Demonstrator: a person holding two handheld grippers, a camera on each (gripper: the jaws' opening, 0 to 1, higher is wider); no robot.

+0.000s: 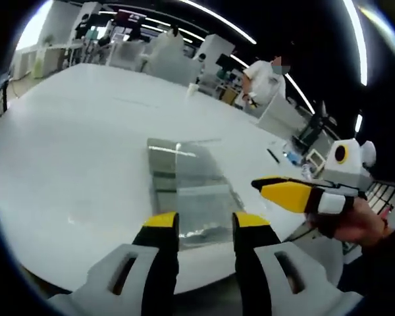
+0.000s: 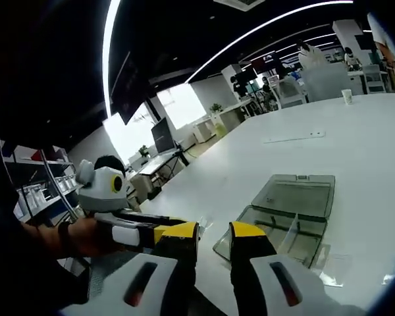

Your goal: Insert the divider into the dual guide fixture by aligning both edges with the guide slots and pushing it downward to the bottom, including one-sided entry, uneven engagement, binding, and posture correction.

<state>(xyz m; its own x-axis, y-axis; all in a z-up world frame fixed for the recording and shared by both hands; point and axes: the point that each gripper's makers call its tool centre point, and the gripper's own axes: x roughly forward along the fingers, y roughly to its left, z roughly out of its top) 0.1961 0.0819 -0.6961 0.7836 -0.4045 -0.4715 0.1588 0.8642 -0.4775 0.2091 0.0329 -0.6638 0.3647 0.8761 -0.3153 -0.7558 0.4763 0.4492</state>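
A clear plastic guide fixture (image 1: 201, 209) sits on the white table (image 1: 85, 145), just beyond my left gripper (image 1: 206, 227), which is open with nothing between its jaws. A clear flat panel (image 1: 181, 155) lies against the fixture's far side. In the right gripper view the fixture (image 2: 270, 230) is an open tray with a thin upright wall inside, and the flat panel (image 2: 296, 194) lies behind it. My right gripper (image 2: 212, 234) is open and holds nothing, hovering off the table's edge. The right gripper (image 1: 286, 194) and left gripper (image 2: 141, 234) are side by side.
The table edge (image 1: 204, 273) runs close under the left jaws. A paper cup (image 2: 347, 97) and a thin strip (image 2: 293, 138) lie farther out on the table. A person in white (image 1: 263, 79) stands beyond the far side. Desks and shelves ring the room.
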